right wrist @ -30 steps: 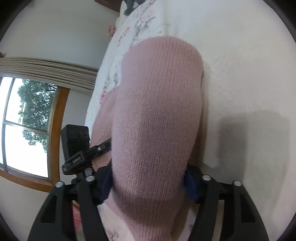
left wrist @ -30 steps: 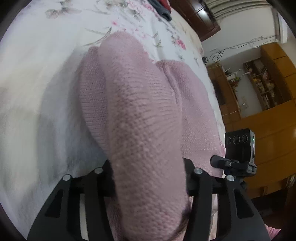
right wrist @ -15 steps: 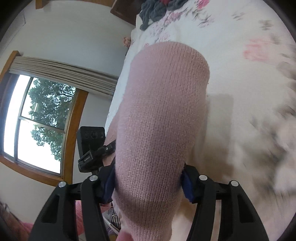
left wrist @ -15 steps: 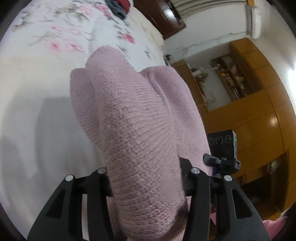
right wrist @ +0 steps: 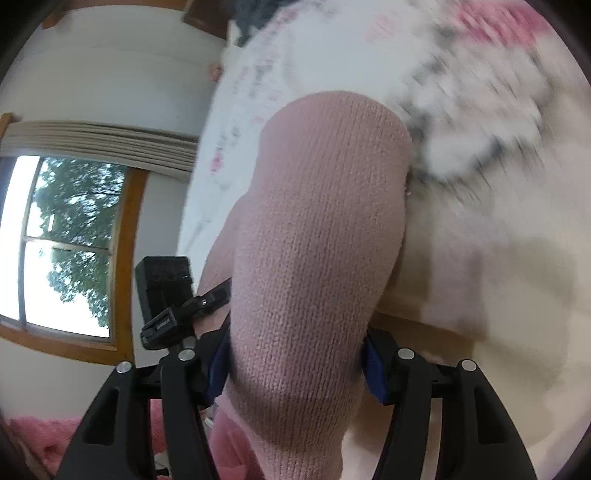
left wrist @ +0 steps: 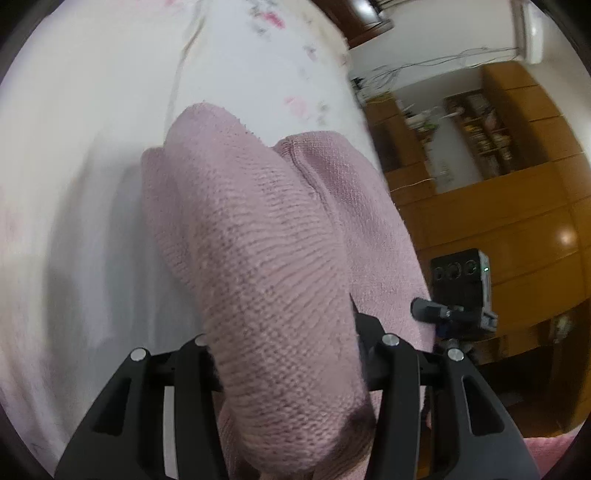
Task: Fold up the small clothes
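At the bottom of the left wrist view the left gripper (left wrist: 286, 365) is clamped on a thick fold of the pink knit garment (left wrist: 266, 258); the cloth fills the gap between the black fingers (left wrist: 391, 373) and bulges up over them, so the fingertips themselves are hidden. The right gripper (right wrist: 295, 365) does the same at the bottom of its own view, its blue-padded fingers (right wrist: 375, 369) pressed against a broad rounded fold of the same garment (right wrist: 317, 240). The knit hangs between the two tools, lifted above the bed.

Behind the cloth lies the bedspread (left wrist: 110, 147), white with pink and grey flowers, filling the left and upper parts of the left view and the right and upper parts of the right view (right wrist: 480, 129), where it is smeared by motion. A small black camera unit (left wrist: 461, 291) sits at the lower right of the left view, and its twin (right wrist: 166, 291) at the lower left of the right view.

Farther off, wooden cabinets (left wrist: 517, 229) and cluttered shelves (left wrist: 484, 133) fill the right of the left view. The right view shows a wood-framed window (right wrist: 70, 251) with trees outside at the left, pleated curtain folds (right wrist: 103, 144) above it, and a dark heap of clothes (right wrist: 255, 14) at the top.

Compared with half a second ago, the grip is unchanged, more bare white bedspread shows in the left view, and the floral print in the right view has grown larger and blurrier.
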